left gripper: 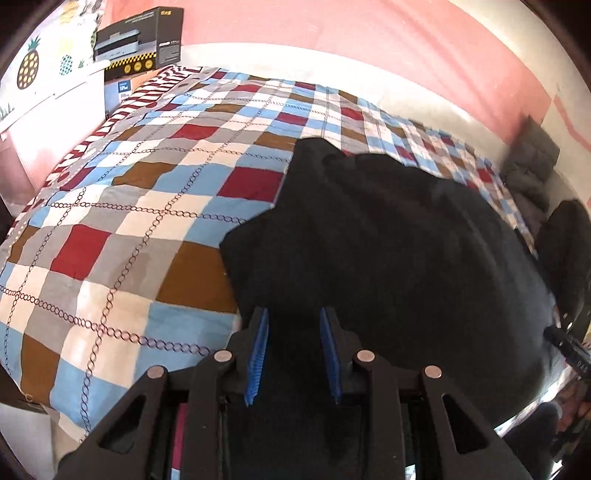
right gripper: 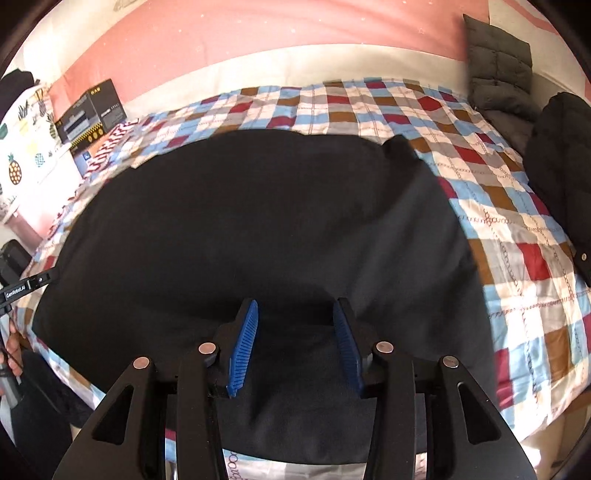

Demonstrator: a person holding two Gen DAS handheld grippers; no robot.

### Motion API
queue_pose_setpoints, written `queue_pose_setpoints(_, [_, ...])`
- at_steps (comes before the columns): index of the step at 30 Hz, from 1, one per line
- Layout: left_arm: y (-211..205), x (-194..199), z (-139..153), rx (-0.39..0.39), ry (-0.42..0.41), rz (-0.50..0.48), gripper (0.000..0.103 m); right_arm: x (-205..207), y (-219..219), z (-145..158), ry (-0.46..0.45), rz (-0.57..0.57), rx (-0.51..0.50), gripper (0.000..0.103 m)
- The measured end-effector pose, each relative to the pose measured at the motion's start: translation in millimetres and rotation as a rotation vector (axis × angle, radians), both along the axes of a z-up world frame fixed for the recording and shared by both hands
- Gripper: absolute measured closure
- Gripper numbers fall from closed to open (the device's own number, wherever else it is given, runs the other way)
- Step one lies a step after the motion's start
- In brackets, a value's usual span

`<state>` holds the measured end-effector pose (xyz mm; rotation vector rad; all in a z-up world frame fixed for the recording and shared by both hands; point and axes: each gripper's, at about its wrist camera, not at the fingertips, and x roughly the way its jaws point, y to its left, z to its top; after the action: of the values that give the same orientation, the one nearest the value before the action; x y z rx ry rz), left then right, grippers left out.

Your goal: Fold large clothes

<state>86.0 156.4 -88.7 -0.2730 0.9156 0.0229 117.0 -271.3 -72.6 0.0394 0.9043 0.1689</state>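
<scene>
garment: my dark garment [right gripper: 258, 229] spreads ahead of both jaws on the bed [left gripper: 110, 229]
left gripper [left gripper: 293, 350]: jaws apart — nothing clamped
right gripper [right gripper: 295, 347]: jaws apart — over the near hem

garment [right gripper: 258, 221]: black | bedspread [left gripper: 129, 206]: red, blue, brown, grey, white checks | wall [left gripper: 332, 26]: pink
</scene>
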Motion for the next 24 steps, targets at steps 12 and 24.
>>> queue_pose_setpoints(12, [-28, 46, 17, 0.041, -0.028, -0.048, 0.059, 48, -24, 9, -0.025, -0.039, 0.021, 0.051])
queue_pose_setpoints(24, [-51, 135, -2, 0.144, -0.018, -0.082, 0.059, 126, -50, -7, 0.007, -0.104, 0.056, 0.051])
